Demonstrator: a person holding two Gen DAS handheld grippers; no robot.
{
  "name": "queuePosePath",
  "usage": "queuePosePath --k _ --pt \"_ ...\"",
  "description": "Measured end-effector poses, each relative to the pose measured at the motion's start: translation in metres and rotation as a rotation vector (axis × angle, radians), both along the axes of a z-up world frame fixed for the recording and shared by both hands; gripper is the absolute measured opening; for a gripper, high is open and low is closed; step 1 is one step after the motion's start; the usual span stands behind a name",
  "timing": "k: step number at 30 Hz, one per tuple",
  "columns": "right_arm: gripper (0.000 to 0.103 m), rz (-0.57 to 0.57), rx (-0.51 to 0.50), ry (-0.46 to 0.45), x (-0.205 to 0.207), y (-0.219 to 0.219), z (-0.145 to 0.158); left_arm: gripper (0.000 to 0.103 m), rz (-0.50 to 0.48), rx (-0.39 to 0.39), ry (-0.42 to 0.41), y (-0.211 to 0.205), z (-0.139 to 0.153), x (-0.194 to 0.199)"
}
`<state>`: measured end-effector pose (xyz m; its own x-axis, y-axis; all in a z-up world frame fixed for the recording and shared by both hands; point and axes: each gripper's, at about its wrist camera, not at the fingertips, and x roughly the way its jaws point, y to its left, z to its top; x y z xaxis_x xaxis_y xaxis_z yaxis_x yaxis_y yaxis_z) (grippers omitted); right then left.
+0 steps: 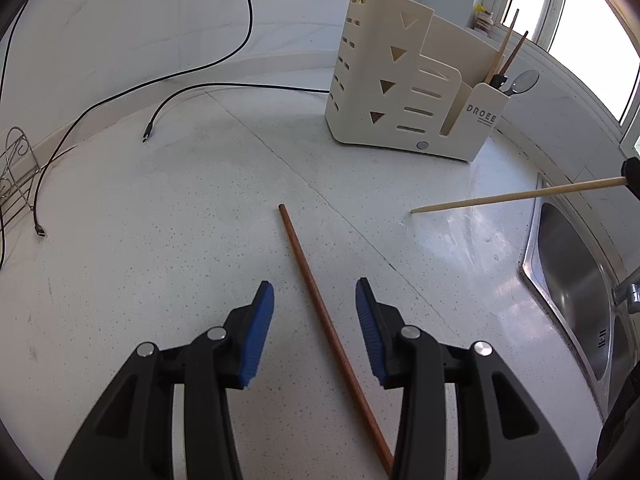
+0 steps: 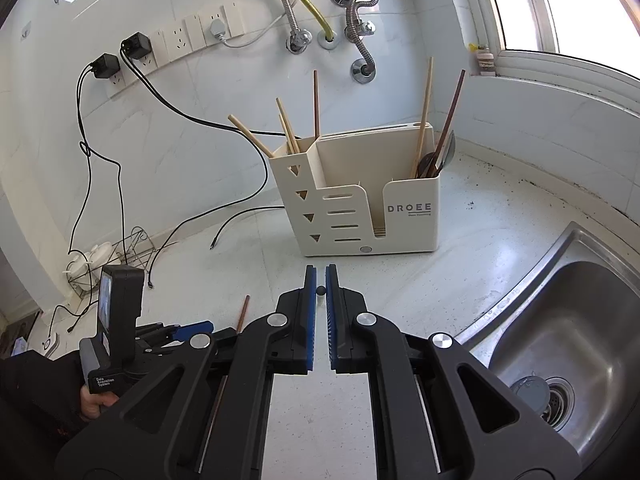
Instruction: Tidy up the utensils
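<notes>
A brown chopstick (image 1: 320, 304) lies on the speckled white counter (image 1: 160, 240), running between the fingers of my left gripper (image 1: 314, 292). That gripper is open and its blue pads stand clear of the stick on both sides. My right gripper (image 2: 320, 276) is shut on a light wooden chopstick (image 1: 516, 196). From the left wrist view the stick juts in from the right edge, tip low over the counter. In the right wrist view only a small dark end shows between the pads. The cream utensil holder (image 2: 360, 200) stands ahead with several chopsticks and a spoon (image 1: 524, 82) in it.
A steel sink (image 2: 580, 320) opens at the right, its rim close to the grippers. Black cables (image 1: 192, 76) trail across the counter on the left, beside a wire rack (image 1: 16, 168). A person's hand (image 2: 94, 404) grips the left tool. Pipes and wall sockets (image 2: 180, 40) line the wall.
</notes>
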<state>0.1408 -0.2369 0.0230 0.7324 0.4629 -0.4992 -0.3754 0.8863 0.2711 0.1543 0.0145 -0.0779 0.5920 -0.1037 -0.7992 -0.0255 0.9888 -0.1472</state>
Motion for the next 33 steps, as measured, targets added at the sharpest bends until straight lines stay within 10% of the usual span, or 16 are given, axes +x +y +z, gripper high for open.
queuePosePath --k 15,27,33 --pt "0.004 -0.063 -0.041 -0.060 -0.027 -0.002 0.017 0.042 -0.108 -0.038 0.044 -0.019 0.007 -0.088" --pt "0.004 0.019 0.002 -0.081 -0.043 -0.024 0.015 0.041 -0.007 0.016 0.032 -0.051 -0.014 -0.134" --pt "0.004 0.049 0.018 -0.088 -0.049 -0.030 0.017 0.026 0.038 0.048 -0.004 -0.054 -0.015 -0.141"
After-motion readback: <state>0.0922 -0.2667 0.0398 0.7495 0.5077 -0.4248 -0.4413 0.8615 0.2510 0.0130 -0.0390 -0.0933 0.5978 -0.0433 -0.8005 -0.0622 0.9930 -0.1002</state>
